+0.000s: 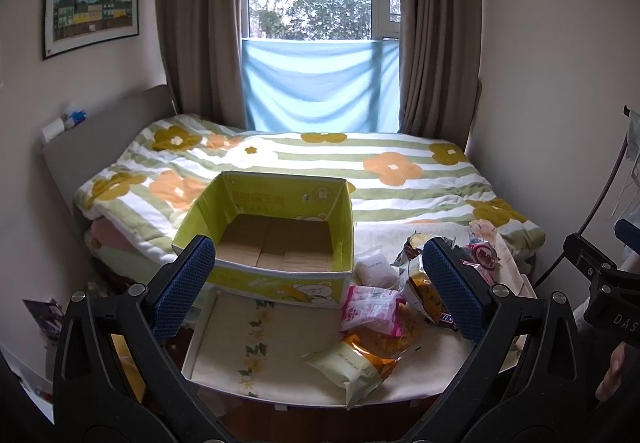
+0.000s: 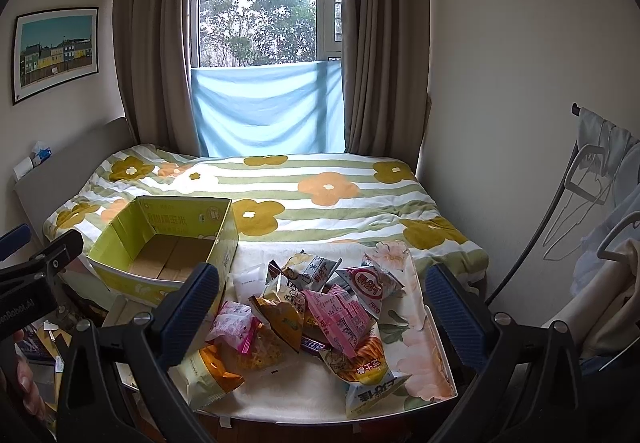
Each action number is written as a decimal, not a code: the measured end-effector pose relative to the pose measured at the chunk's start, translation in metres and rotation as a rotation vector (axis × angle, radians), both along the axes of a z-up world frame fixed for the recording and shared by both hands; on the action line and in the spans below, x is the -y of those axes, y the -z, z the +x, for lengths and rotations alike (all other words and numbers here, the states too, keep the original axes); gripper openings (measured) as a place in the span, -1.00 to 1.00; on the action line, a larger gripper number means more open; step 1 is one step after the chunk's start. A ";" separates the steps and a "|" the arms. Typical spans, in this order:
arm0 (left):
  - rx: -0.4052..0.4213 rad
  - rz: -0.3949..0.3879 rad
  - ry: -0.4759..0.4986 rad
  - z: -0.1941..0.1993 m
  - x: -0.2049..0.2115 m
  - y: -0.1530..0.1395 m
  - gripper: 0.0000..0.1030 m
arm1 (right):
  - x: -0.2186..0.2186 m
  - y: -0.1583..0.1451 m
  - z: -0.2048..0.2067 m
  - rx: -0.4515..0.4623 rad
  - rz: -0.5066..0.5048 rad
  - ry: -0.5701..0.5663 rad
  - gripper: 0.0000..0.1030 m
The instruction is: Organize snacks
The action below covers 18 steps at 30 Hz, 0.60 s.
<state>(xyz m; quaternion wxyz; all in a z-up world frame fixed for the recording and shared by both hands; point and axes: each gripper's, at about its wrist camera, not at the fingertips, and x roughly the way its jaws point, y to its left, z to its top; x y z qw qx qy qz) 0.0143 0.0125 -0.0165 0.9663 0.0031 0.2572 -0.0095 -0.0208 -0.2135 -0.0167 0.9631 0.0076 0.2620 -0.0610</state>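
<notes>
Left wrist view: wide-open, empty left gripper (image 1: 318,285) partly hides snack pile (image 1: 384,323); right gripper (image 2: 320,307) likewise gapes empty.

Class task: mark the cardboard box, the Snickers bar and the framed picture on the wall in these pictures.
cardboard box (image 1: 276,243): left wrist view, on its bare brown floor.
Snickers bar (image 2: 316,344): right wrist view, on the lettered brown wrapper.
framed picture (image 2: 56,51): right wrist view, on the row of painted houses.
</notes>
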 end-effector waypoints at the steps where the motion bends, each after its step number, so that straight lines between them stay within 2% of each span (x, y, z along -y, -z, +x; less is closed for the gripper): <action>1: -0.002 -0.003 0.002 0.001 -0.001 0.000 1.00 | 0.000 0.001 0.000 -0.002 0.001 0.003 0.99; 9: -0.092 -0.027 0.009 0.020 -0.014 0.013 1.00 | 0.005 0.006 0.008 -0.036 -0.001 0.020 0.99; 18: -0.268 -0.062 0.044 0.051 -0.031 0.068 1.00 | 0.005 0.042 0.027 -0.124 0.005 0.008 0.99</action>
